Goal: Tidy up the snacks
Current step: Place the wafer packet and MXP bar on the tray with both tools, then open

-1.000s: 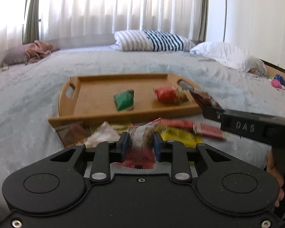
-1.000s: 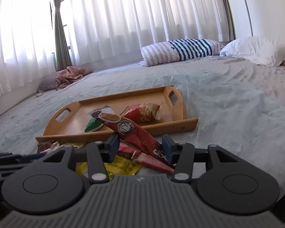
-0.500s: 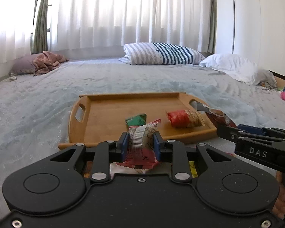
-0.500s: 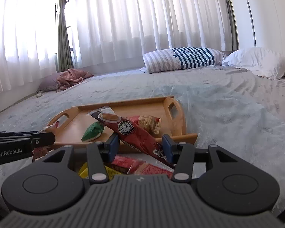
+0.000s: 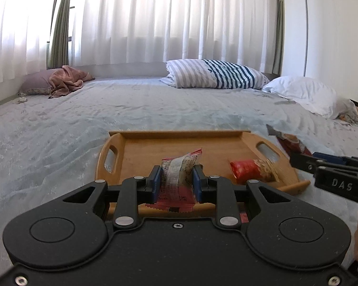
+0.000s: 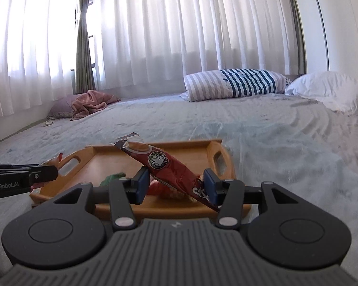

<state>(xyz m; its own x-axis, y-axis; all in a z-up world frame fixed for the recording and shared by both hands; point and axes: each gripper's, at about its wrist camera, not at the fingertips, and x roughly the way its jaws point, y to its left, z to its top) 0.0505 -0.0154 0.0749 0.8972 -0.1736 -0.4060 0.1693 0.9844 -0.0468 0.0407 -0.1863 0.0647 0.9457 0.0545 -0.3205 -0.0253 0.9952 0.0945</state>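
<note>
My left gripper [image 5: 176, 178] is shut on a small red and clear snack packet [image 5: 179, 174] and holds it above the near rim of the wooden tray [image 5: 179, 134]. A red snack bag [image 5: 250, 170] lies in the tray's right part. My right gripper [image 6: 176, 186] is shut on a long dark red snack pack [image 6: 164, 166], held slanted above the tray [image 6: 217, 143]. A green packet [image 6: 112, 178] lies in the tray, partly hidden. The right gripper also shows in the left wrist view [image 5: 331, 171], and the left gripper shows at the left of the right wrist view [image 6: 23, 178].
The tray rests on a grey-blue bedspread [image 5: 59, 128]. A striped pillow [image 5: 214, 74] and a white pillow [image 5: 307, 95] lie at the back. A pink cloth [image 5: 66, 82] lies at the far left. Curtains [image 5: 167, 19] hang behind.
Both grippers have risen and moved forward toward the tray with their packets. The loose snacks on the bed in front of the tray have dropped out of sight.
</note>
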